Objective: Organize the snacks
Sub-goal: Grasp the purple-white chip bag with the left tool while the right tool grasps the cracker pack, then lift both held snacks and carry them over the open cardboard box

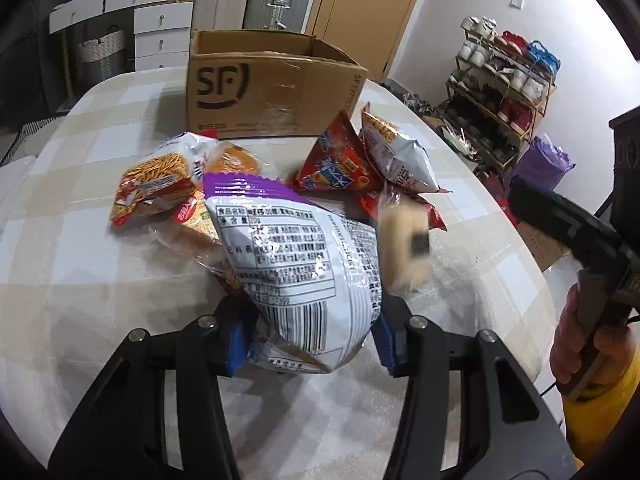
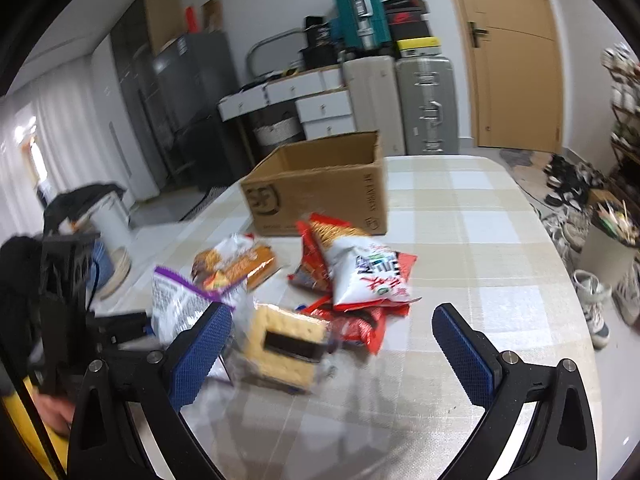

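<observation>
We found the white snack bag (image 1: pixel 308 276) with its purple top edge low in the centre of the left wrist frame, wedged between the blue pads of the left tongs (image 1: pixel 310 340), which pressed on its lower end from both sides. Its back faced us, printed with a table of small characters and a barcode; the text was too fine for us to read. In the right wrist frame the same bag (image 2: pixel 180 304) sat at the left, beside the left pad of the right tongs (image 2: pixel 332 344), whose jaws stood wide apart and held nothing. Between those jaws lay a clear-wrapped cracker sandwich pack (image 2: pixel 286 350) with a dark filling, blurred, resting on the table (image 2: pixel 480 240). Further up the frame we saw a white and red chip bag (image 2: pixel 368 272) over red packets (image 2: pixel 360 324), and an orange noodle-snack bag (image 1: pixel 154 188) at the left of the left wrist frame. Behind the pile stood an open cardboard box (image 1: pixel 272 88) marked "SF". The table wore a beige and white checked cloth.
</observation>
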Demonstrator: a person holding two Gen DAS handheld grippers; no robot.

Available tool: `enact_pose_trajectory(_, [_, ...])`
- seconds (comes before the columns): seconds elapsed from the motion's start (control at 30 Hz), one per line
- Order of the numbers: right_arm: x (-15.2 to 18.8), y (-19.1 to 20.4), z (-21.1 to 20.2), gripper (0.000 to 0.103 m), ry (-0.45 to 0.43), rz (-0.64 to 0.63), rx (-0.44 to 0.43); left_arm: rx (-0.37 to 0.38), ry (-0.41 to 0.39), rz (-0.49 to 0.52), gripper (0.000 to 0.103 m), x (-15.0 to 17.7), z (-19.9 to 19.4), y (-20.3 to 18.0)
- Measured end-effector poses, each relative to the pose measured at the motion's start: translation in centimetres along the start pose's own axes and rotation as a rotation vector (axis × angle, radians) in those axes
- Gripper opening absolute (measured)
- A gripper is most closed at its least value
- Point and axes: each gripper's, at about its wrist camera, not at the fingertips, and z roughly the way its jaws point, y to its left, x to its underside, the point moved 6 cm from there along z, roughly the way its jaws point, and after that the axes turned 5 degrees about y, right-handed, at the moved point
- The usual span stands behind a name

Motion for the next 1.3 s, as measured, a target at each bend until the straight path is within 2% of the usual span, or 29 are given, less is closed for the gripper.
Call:
enact_pose_trajectory(0.1, [0.7, 1.1, 0.5, 0.103, 0.04, -0.024, -0.058, 0.015, -0.021, -0.013, 0.047, 0.7, -1.8, 0.9])
enact_pose_trajectory(0.23, [2.3, 2.7, 2.1, 0.103, 0.134, -0.041, -0.08, 0.057, -0.038, -0.027, 0.047, 1.1, -3.6, 1.4])
enact_pose_trajectory(0.37, [4.4, 4.0, 3.8, 0.103, 0.227, -0.074, -0.034, 0.072, -0.045, -0.014, 0.047, 2.0, -4.7, 1.5])
enact_pose_trajectory(0.57, [6.9, 5.2, 6.2, 0.103, 0.304, -0.143, 0.066, 0.095, -0.039, -0.006, 0.047, 3.1, -5.9, 1.4])
enact_pose_trajectory(0.7, [7.6, 5.4, 7.2, 0.1, 0.315, -0.163, 0.081, 0.073, -0.034, 0.008, 0.048, 3.6, -6.0, 1.4])
enact_pose_trajectory(0.8, [8.1, 5.1, 7.9, 0.079, 0.338, -0.159, 0.091, 0.056, 0.001, -0.004, 0.048, 3.9, -5.5, 1.8])
enact_pose_trajectory(0.87, [8.3, 4.9, 8.3, 0.076, 0.339, -0.158, 0.088, 0.055, 0.014, -0.009, 0.048, 4.2, -5.4, 2.0])
enact_pose_trajectory(1.0, [8.1, 5.0, 7.6, 0.069, 0.325, -0.122, 0.052, 0.005, 0.059, 0.019, 0.048, 5.0, -5.5, 1.9])
enact_pose_trajectory(1.3, [8.2, 5.0, 6.8, 0.069, 0.308, -0.095, 0.023, -0.054, 0.072, 0.054, 0.051, 6.0, -7.3, 1.8])
